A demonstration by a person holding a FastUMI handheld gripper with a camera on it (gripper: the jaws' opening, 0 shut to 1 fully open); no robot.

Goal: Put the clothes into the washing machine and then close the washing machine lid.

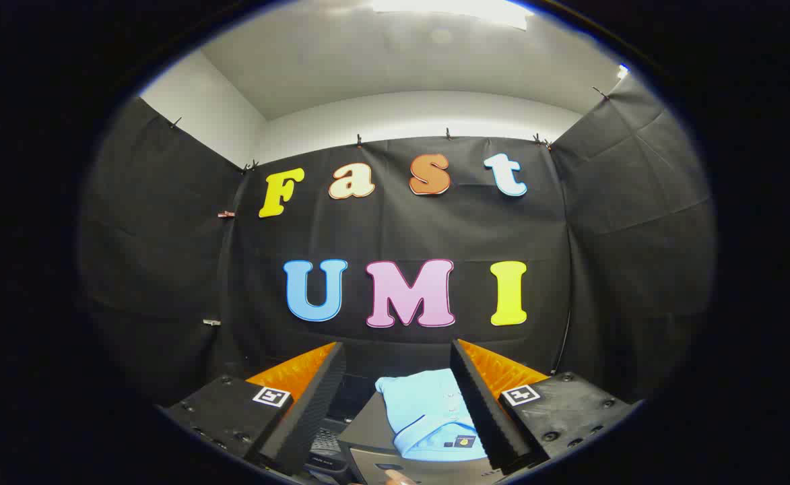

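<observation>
Tool [398, 353] spread wide — folded blue garment [428, 414] below, partly hidden by one finger.

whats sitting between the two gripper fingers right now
In the gripper view, a folded light blue shirt lies between the open gripper fingers, nearer the right one, resting on a dark flat surface.

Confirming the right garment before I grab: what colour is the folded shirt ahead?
Light blue shirt, clearest in the gripper view, lying between the open gripper fingers.

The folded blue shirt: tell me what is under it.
The folded blue shirt lies on a dark flat surface, between the open tongs and below them. Whatever lies beneath the cloth itself is covered. A fingertip shows at the near edge.
</observation>
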